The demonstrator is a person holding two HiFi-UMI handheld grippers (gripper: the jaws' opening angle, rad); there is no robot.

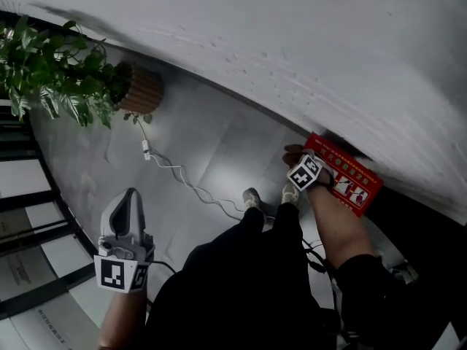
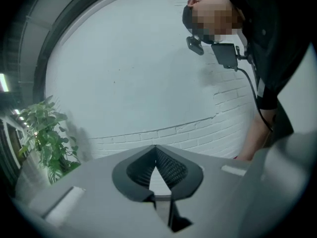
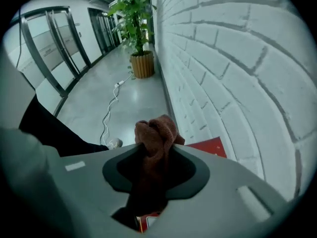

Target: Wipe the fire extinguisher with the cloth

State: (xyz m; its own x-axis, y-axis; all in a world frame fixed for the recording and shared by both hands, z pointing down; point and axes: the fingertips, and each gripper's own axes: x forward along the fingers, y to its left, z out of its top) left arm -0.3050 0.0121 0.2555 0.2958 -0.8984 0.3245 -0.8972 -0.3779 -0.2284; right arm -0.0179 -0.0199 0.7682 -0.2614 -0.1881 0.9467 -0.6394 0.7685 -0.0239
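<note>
In the right gripper view my right gripper (image 3: 156, 148) is shut on a bunched brown cloth (image 3: 157, 131), which sticks out past the jaw tips. A red extinguisher box (image 3: 211, 147) lies on the floor against the white brick wall just beyond it. From the head view, the right gripper (image 1: 297, 159) points steeply down over the left end of the red box (image 1: 350, 177), which has printed pictograms on its top. The extinguisher itself is not visible. My left gripper (image 1: 130, 199) hangs at lower left, far from the box. Its jaws (image 2: 155, 148) meet at the tips with nothing between them.
A white brick wall (image 1: 306, 57) runs along the right. A potted plant (image 1: 51, 75) in a wicker pot (image 1: 142, 90) stands by the wall at the far left. A white cable (image 1: 182, 177) trails across the grey floor. Glass doors (image 3: 47, 48) line the corridor's other side.
</note>
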